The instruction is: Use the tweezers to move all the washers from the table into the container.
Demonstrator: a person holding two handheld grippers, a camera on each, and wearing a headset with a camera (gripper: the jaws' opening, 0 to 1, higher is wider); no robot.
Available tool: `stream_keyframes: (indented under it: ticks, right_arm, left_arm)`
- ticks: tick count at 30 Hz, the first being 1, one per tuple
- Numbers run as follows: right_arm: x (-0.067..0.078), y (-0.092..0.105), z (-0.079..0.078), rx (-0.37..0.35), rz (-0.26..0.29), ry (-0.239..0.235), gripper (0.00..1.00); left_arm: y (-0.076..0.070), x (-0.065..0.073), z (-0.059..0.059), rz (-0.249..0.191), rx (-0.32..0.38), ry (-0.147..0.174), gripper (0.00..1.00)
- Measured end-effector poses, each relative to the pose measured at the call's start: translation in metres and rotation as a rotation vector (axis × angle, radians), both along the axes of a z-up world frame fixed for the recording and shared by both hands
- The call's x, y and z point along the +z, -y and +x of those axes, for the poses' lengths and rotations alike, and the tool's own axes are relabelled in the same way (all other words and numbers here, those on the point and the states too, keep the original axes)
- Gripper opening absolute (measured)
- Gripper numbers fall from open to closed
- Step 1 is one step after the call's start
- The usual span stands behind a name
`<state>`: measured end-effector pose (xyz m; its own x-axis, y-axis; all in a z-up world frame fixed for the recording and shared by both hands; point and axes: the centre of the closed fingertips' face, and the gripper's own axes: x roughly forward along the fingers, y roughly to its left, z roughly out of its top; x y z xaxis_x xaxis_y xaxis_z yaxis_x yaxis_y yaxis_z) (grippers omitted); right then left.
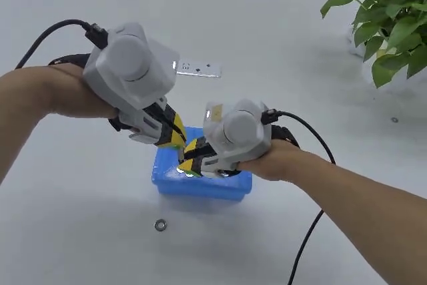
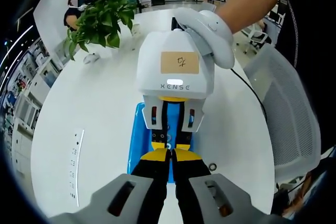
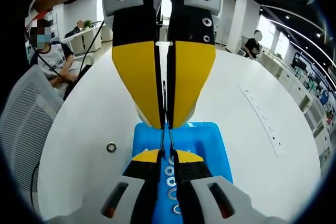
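Observation:
A blue container (image 1: 200,188) sits mid-table with several washers (image 3: 171,182) inside. One loose washer (image 1: 160,225) lies on the white table in front of it, also visible as the washer (image 3: 111,147) left of the container (image 3: 210,145). My left gripper (image 1: 179,139) and right gripper (image 1: 190,155) meet tip to tip over the container's near side. Thin tweezers (image 3: 164,103) run from between the left gripper's yellow jaws down into my right gripper (image 3: 168,156); both look shut on them. In the left gripper view my left gripper (image 2: 169,153) faces the right one's white body.
A potted plant (image 1: 387,18) stands at the far right of the table. A flat white power strip (image 1: 197,69) lies behind the container. A black cable (image 1: 313,225) trails from the right gripper. An office chair (image 3: 26,114) stands beside the table, with people seated beyond.

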<state>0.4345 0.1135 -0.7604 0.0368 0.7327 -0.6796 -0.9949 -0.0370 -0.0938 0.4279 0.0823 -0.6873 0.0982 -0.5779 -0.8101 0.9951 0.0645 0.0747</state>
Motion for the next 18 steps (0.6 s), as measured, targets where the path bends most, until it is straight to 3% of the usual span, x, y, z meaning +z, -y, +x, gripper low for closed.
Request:
stream_keyframes:
  ticks: [18]
  right_arm:
    - [0.027, 0.005, -0.021, -0.017, 0.014, 0.040, 0.12]
  left_arm:
    - [0.006, 0.026, -0.025, 0.000, -0.010, 0.036, 0.05]
